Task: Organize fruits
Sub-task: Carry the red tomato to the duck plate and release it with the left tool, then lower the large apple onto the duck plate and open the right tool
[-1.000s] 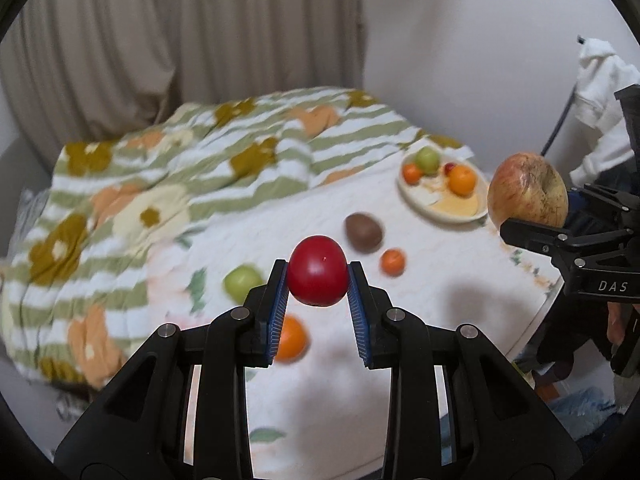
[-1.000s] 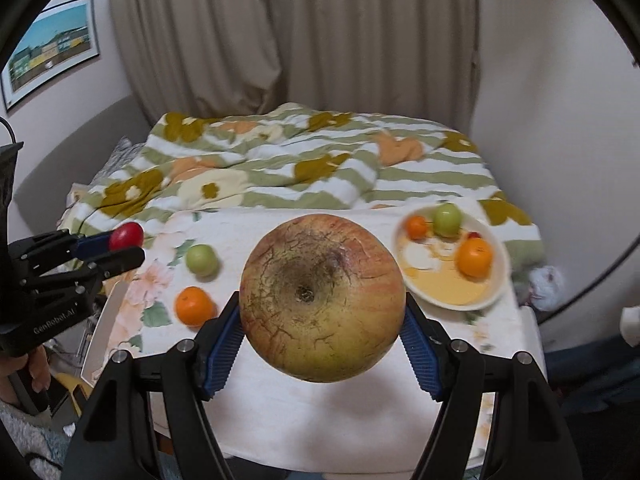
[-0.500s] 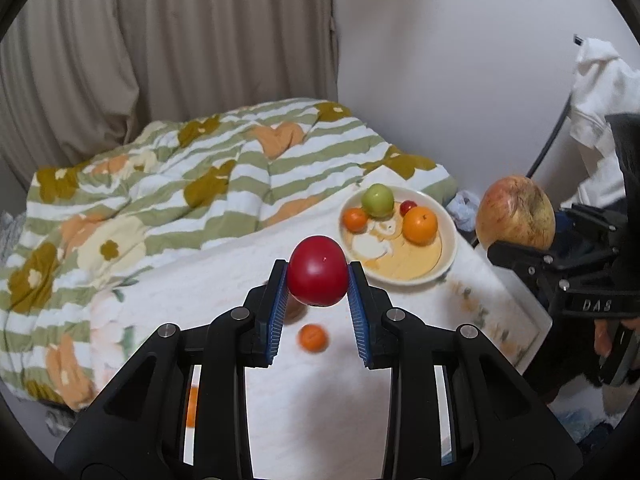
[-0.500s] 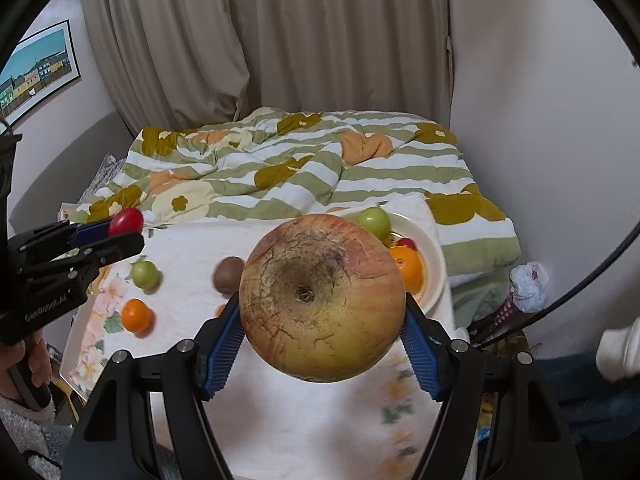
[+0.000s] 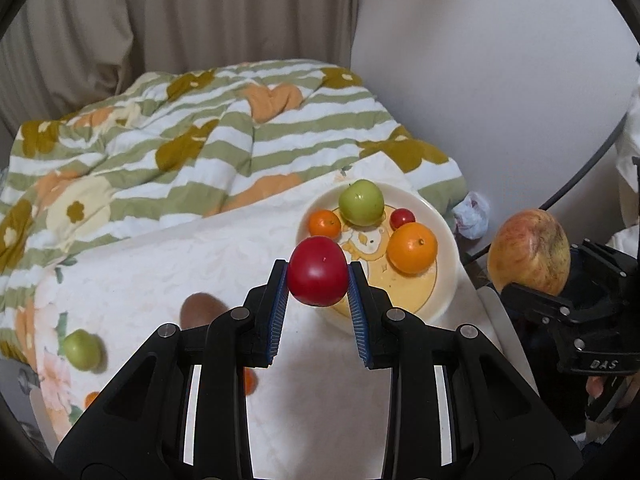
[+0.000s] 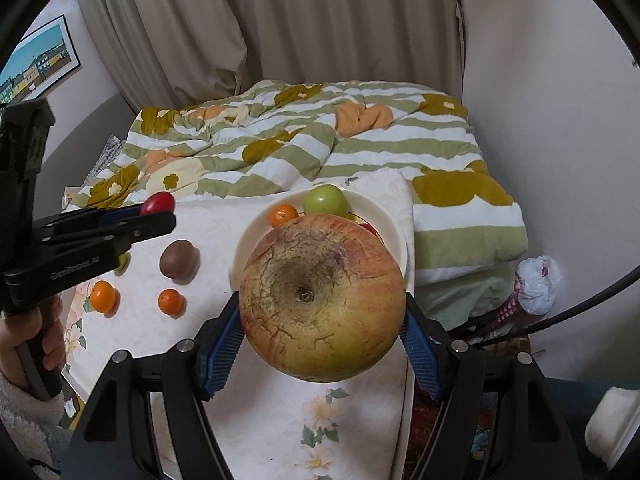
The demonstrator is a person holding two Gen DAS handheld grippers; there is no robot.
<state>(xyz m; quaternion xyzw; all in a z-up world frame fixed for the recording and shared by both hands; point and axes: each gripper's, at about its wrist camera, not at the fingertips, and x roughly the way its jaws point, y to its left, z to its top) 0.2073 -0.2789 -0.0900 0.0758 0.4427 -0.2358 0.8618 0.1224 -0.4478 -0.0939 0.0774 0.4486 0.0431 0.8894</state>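
Observation:
My left gripper (image 5: 318, 280) is shut on a small red fruit (image 5: 318, 270) and holds it above the near rim of the cream plate (image 5: 444, 240). The plate holds a green apple (image 5: 361, 202), a large orange (image 5: 412, 247), a small orange (image 5: 325, 223) and a tiny red fruit (image 5: 402, 218). My right gripper (image 6: 322, 320) is shut on a big russet apple (image 6: 322, 300), in the air just right of and in front of the plate (image 6: 256, 240). On the cloth lie a brown kiwi (image 6: 179, 261), two small oranges (image 6: 171, 301) (image 6: 103, 297) and a green fruit (image 5: 81, 349).
The table has a white flowered cloth (image 5: 312, 412). A striped quilt (image 5: 192, 128) on a bed lies behind it. A wall is to the right, with a crumpled bag (image 6: 538, 285) and cables on the floor beside the bed.
Both grippers have moved right and closer to the plate, each still holding its fruit. The plate now appears larger and nearer in both views.

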